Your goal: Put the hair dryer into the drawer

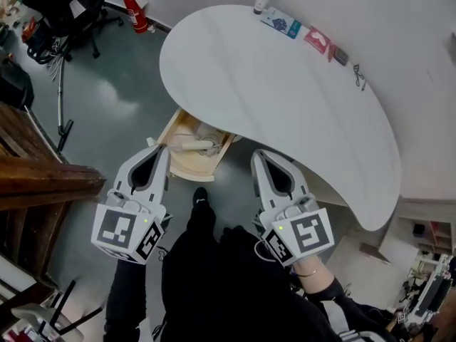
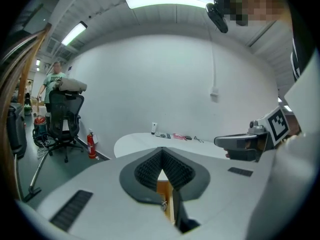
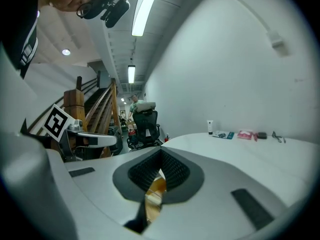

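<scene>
Dryer (image 1: 201, 145) in open drawer (image 1: 184, 168), frame ctr, just above & between L gripper (image 1: 161, 149) & R gripper (image 1: 257, 154), both closed tight, empty

Head view looks steeply down; both gripper views face level, sharing the table (image 1: 271, 98).

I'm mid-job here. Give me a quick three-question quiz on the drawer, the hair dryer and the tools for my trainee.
1. True or false: the hair dryer lies on top of the white table.
2. The drawer is: A) open, B) shut, C) taken out and set on the floor.
3. What do the left tool and the right tool hold?

Key: 1. False: it lies inside the drawer. 2. A. 3. Nothing: both are shut with their jaws together and empty.
</scene>
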